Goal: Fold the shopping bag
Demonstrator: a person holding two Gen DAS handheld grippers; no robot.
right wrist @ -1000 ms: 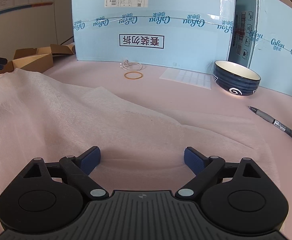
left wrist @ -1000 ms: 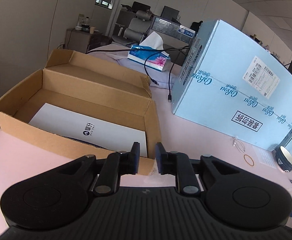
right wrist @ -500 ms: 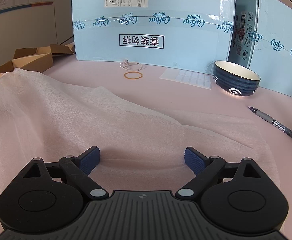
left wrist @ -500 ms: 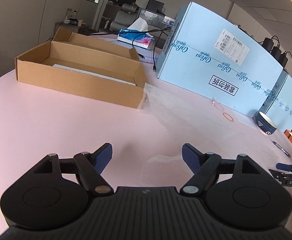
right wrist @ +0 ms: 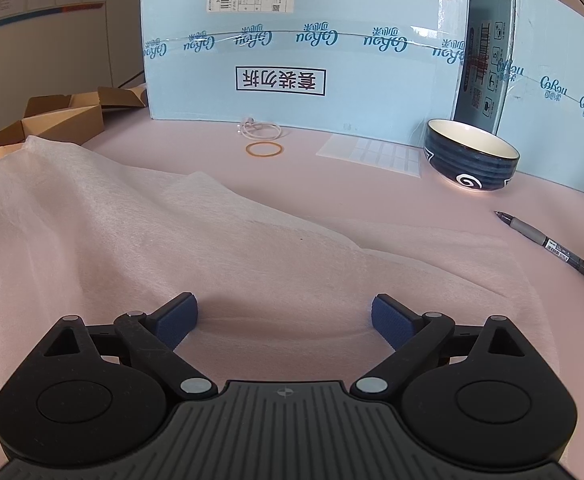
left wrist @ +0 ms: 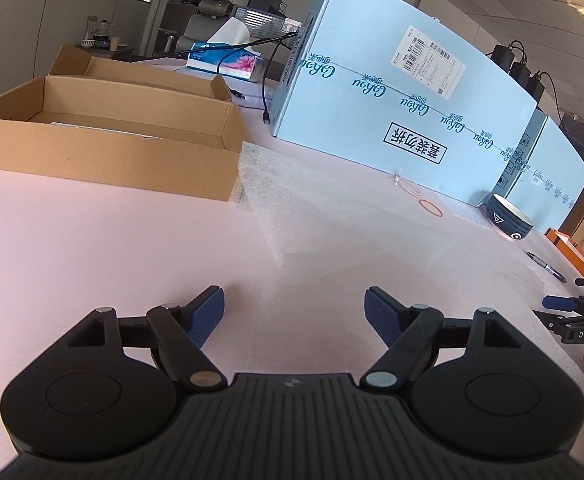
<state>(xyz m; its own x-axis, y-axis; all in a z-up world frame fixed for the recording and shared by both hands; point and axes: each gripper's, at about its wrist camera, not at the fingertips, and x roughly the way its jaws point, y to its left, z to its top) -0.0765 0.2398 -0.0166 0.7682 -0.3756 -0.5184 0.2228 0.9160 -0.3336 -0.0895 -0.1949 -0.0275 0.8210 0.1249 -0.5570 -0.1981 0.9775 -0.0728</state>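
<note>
Currently, on the pink bench (right wrist: 372, 200):
Shopping bag (right wrist: 139, 232): white, thin, spread flat, wrinkled, near centre.
Left claw (left wrist: 294, 312): jaws wide apart, empty, above bag's left edge.
Right claw (right wrist: 284, 318): jaws wide apart, over the bag, gripping nothing.
Cardboard tray (left wrist: 103, 136): far left.
Bowl (right wrist: 471, 160): far right.

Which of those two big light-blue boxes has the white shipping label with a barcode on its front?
The nearer, wider blue box, behind the rubber band. The other blue box, behind the bowl, shows only printed symbols on its end.
</note>
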